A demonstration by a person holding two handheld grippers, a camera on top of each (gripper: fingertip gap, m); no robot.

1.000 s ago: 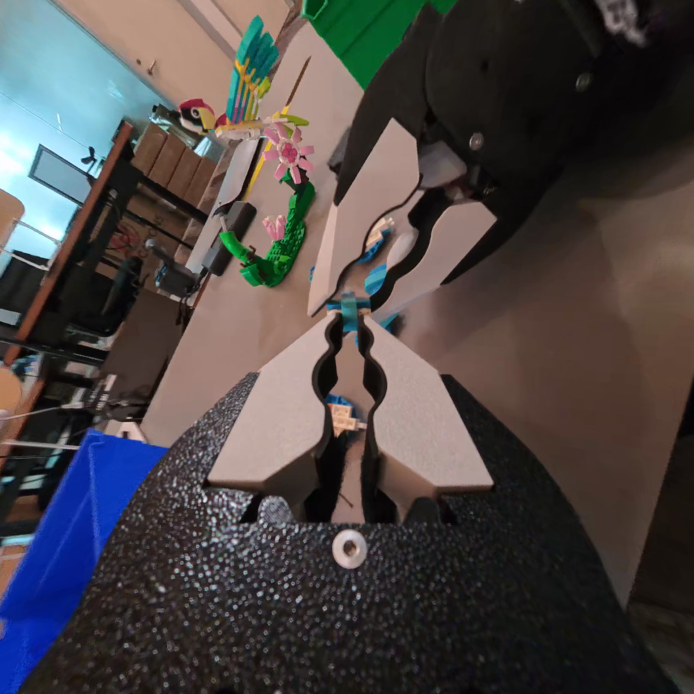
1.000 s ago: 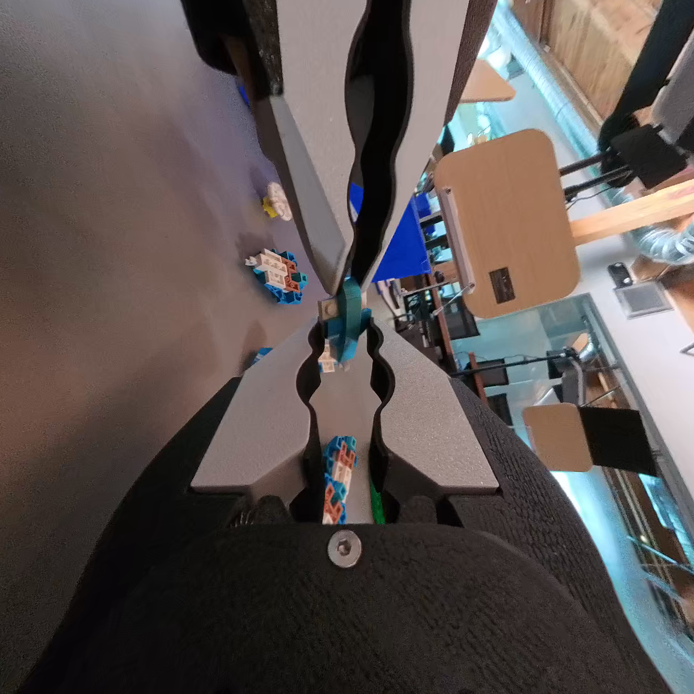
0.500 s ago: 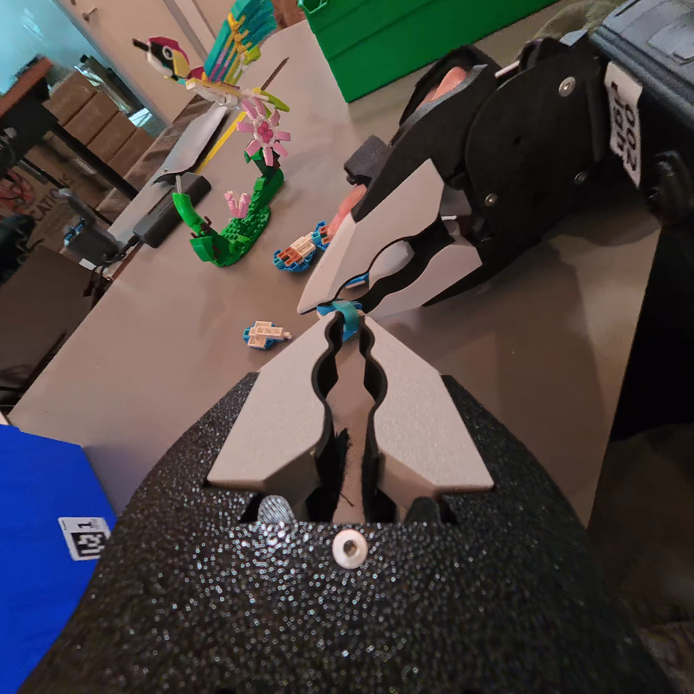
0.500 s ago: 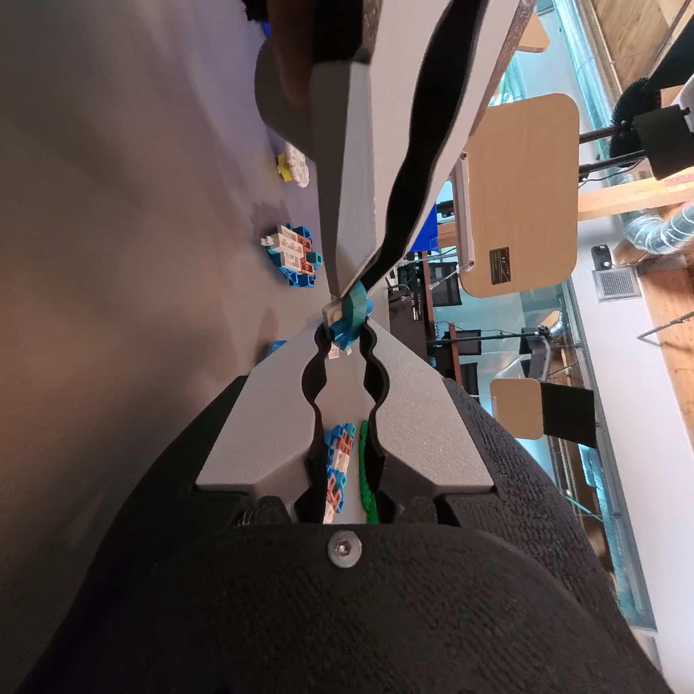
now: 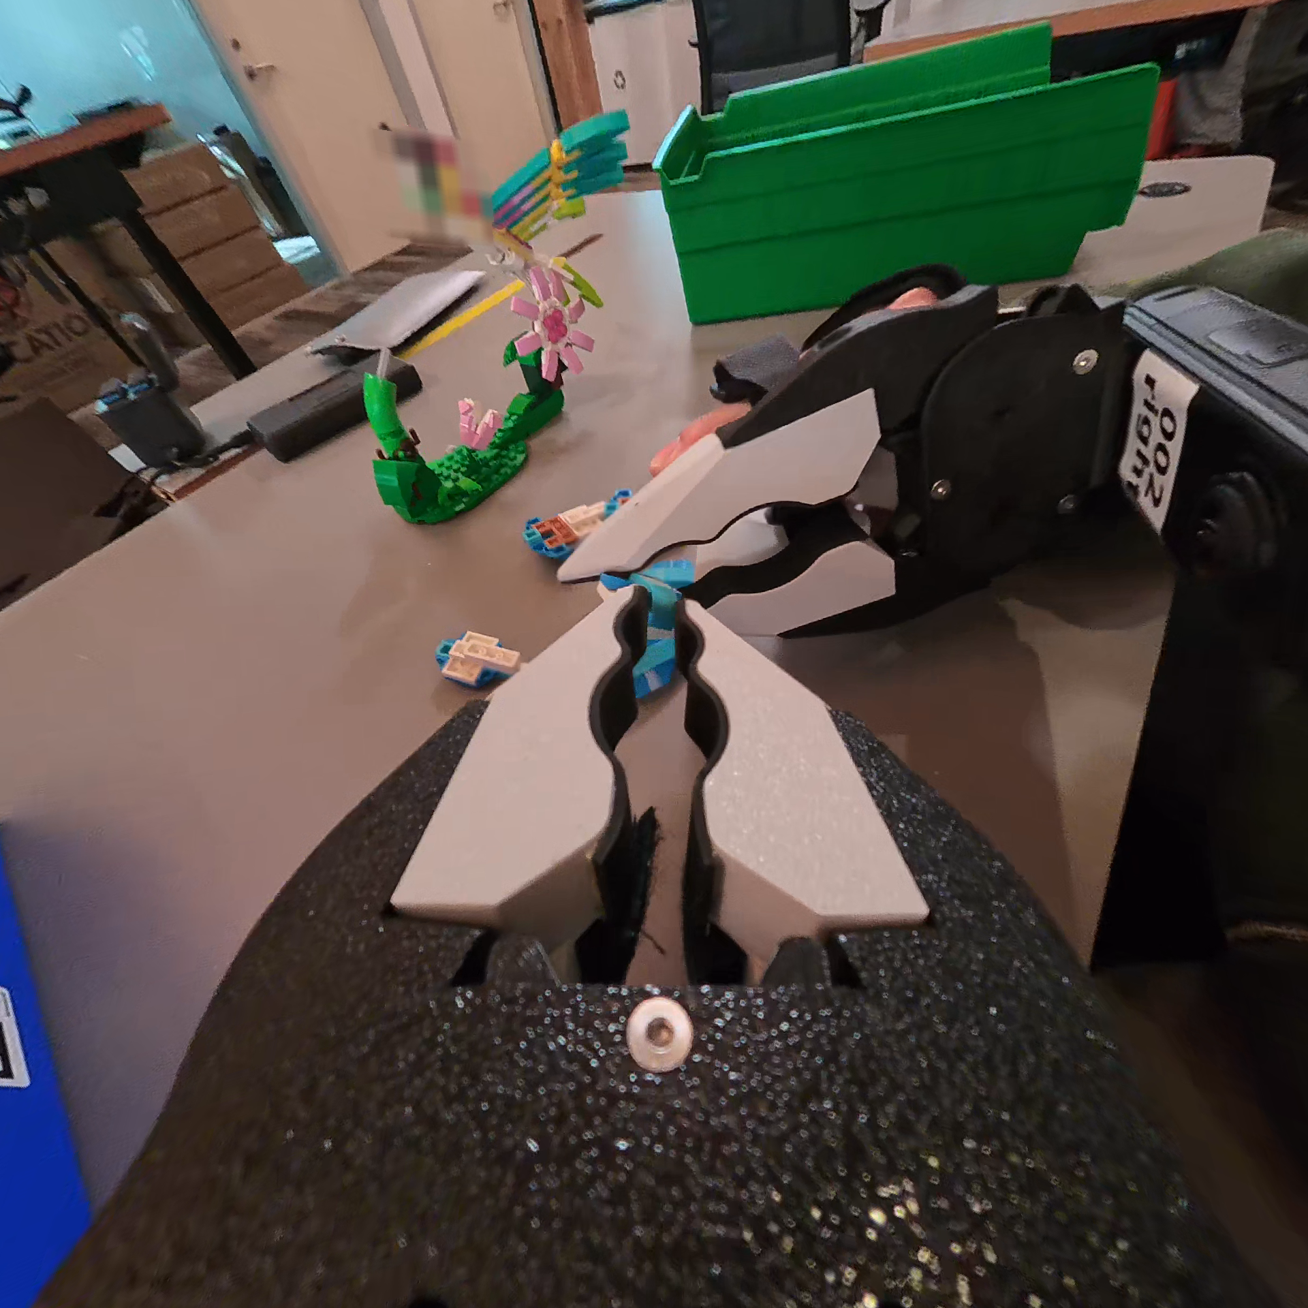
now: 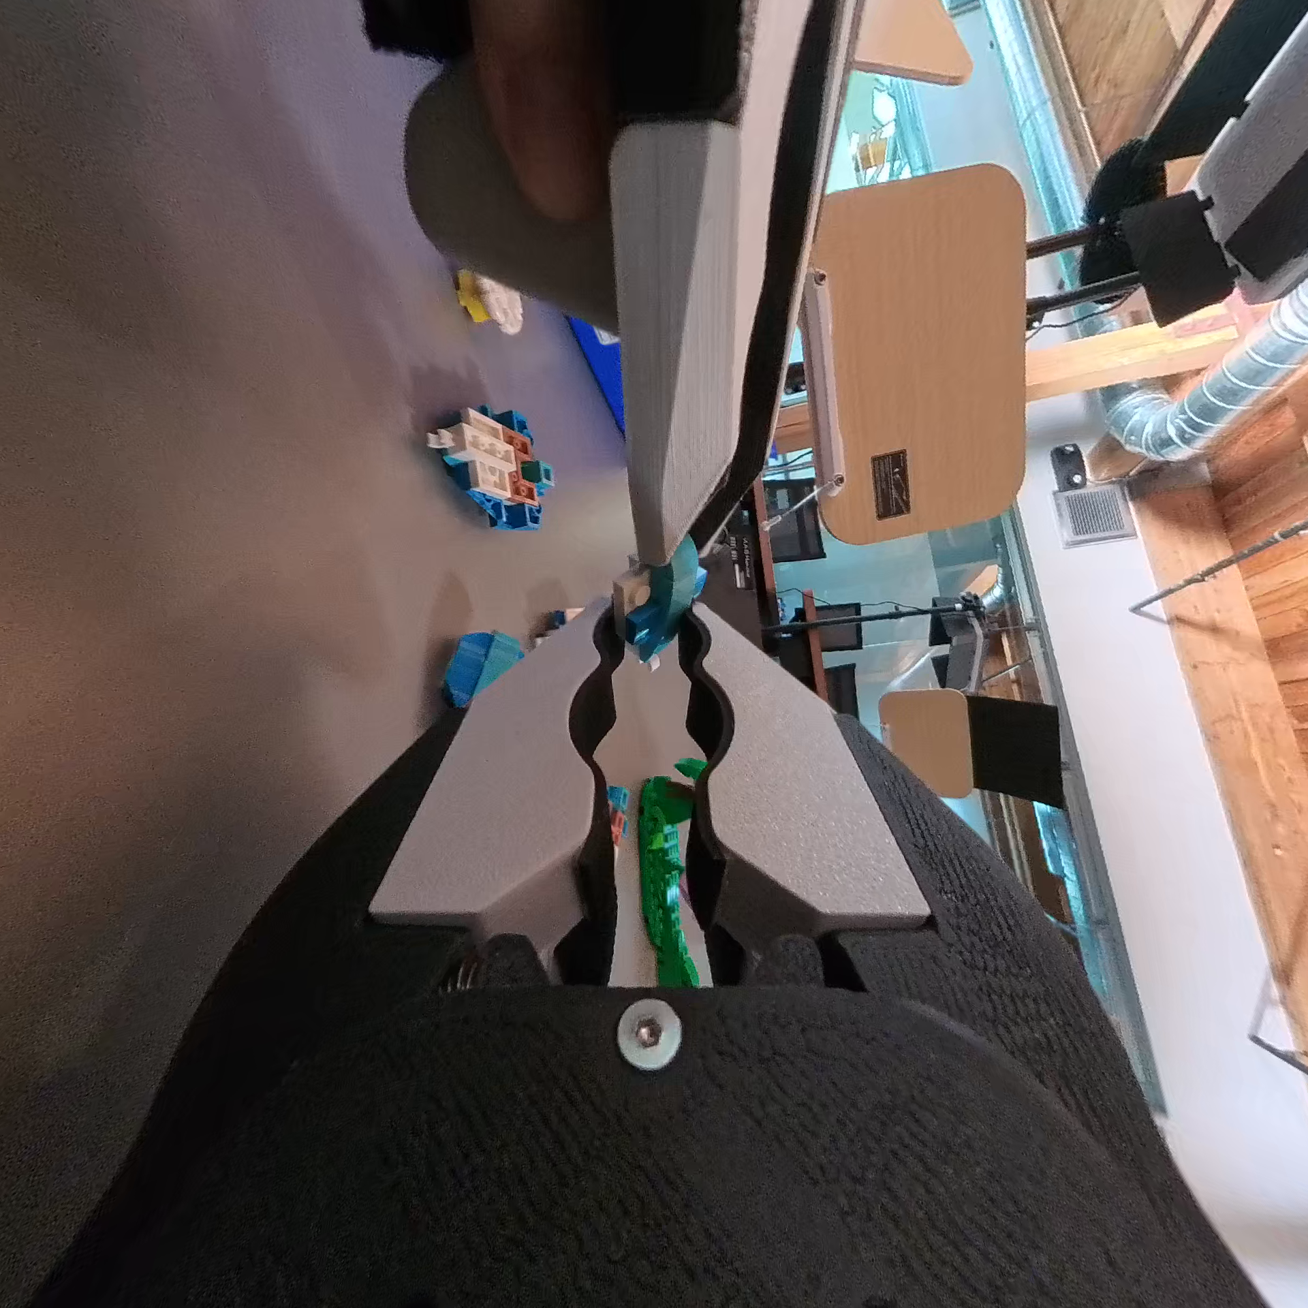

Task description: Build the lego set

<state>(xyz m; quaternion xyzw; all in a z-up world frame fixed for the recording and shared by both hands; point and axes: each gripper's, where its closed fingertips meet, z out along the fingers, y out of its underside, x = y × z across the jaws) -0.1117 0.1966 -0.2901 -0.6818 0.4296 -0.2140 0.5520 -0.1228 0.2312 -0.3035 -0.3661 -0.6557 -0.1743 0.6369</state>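
Left wrist view: the left gripper (image 5: 655, 601) is clenched on a small blue brick piece (image 5: 655, 614) just above the bench (image 5: 212, 637), tip to tip with the right gripper (image 5: 623, 577). A green bin (image 5: 885, 212) stands behind.

Right wrist view: the right gripper (image 6: 647, 619) also pinches the blue brick piece (image 6: 662, 601). It looks light, stiff and slippery, and likely to snap apart; hold it by its flat sides.
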